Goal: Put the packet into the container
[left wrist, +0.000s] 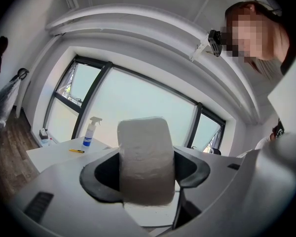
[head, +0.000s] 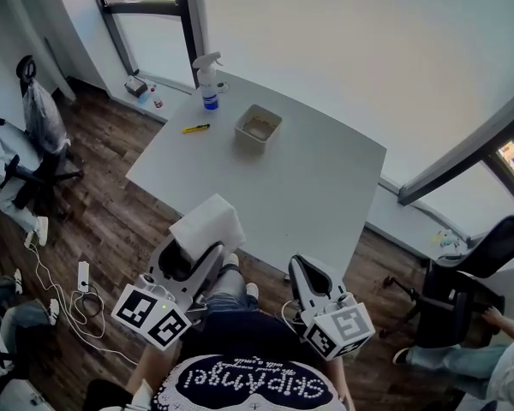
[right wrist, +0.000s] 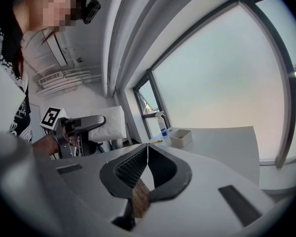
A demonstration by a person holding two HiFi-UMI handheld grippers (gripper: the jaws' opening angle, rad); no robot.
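My left gripper (head: 204,242) is shut on a white packet (head: 208,223), held just off the near edge of the white table (head: 325,187). In the left gripper view the packet (left wrist: 146,161) fills the gap between the black jaws and stands upright. The container (head: 258,128), a small white open box, sits toward the table's far side, well ahead of both grippers; it also shows in the right gripper view as a small container (right wrist: 180,137). My right gripper (head: 313,272) hovers at the near edge with jaws closed and nothing between them.
A spray bottle (head: 207,81) stands at the table's far corner, with a yellow cutter (head: 196,128) lying near it. Office chairs stand at the left (head: 34,135) and the right (head: 480,272). Cables and a power strip (head: 82,276) lie on the wooden floor.
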